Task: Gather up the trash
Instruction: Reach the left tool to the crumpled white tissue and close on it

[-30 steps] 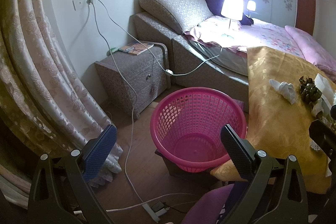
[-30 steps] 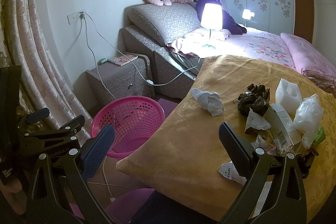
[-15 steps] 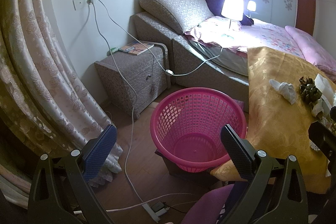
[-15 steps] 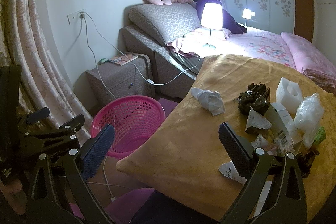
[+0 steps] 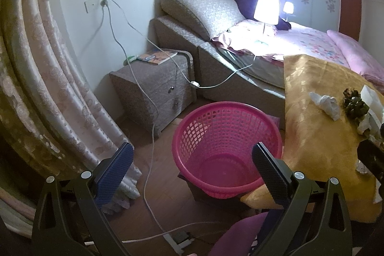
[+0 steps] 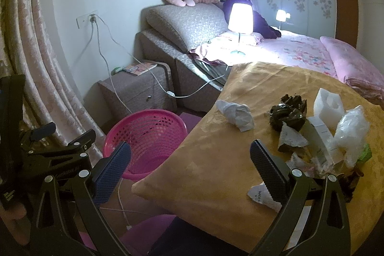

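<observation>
Nothing of consequence has moved over the last second: both views match the earlier ones almost exactly, with only a slight drift of the trash pile in the right wrist view. No collecting has begun.

Left claw (image 5: pixel 192 167): released, jaws wide apart, nothing between them. It hangs above the pink basket (image 5: pixel 226 133), which stands on the floor directly ahead of and below it and appears empty.

Right claw (image 6: pixel 189 164): released, jaws wide apart, nothing held. It hovers over the near edge of the counter (image 6: pixel 204 160), covered in a gold cloth.

Trash lies ahead and to the right of the right claw: a crumpled white tissue (image 6: pixel 236 113) ahead, a dark crumpled wrapper (image 6: pixel 288 112) beyond it to the right, a clear plastic bag (image 6: pixel 350 131) far right, and a torn white scrap (image 6: pixel 262 196) just beside the right jaw.

Judgement: with no change, the task stands at its start; the scrap looks the closest first pick, the basket lying left of the right claw.
</observation>
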`<state>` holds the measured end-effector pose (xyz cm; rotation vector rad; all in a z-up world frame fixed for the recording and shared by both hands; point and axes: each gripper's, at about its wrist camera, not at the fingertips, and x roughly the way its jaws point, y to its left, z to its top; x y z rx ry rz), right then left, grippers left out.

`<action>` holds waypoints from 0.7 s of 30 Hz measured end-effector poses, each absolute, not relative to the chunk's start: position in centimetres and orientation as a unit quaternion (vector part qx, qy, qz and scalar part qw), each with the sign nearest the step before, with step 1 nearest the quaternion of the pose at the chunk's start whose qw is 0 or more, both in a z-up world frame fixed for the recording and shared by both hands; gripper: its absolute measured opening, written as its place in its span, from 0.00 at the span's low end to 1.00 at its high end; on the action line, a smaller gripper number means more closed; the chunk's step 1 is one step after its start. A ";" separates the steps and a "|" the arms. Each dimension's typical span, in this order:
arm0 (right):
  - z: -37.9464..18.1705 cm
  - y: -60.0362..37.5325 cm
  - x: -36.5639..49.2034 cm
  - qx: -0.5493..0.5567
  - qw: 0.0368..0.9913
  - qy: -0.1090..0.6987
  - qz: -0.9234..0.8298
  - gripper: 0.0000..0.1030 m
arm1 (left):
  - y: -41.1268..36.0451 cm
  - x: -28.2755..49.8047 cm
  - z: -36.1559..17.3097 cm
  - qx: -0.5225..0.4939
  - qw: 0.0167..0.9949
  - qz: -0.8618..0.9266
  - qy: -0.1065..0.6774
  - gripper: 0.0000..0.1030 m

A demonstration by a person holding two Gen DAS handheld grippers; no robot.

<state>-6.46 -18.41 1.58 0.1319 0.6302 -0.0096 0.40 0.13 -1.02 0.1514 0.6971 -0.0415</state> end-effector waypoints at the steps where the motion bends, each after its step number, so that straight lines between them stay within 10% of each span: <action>1: 1.5 -18.7 -6.5 0.065 0.948 0.310 -0.009 0.93 | -0.1 0.4 -1.0 0.075 0.936 -0.024 0.342 0.93; 21: -0.9 -28.6 -12.4 0.080 0.926 0.345 -0.131 0.93 | -11.9 1.3 0.3 0.138 0.914 -0.209 0.320 0.93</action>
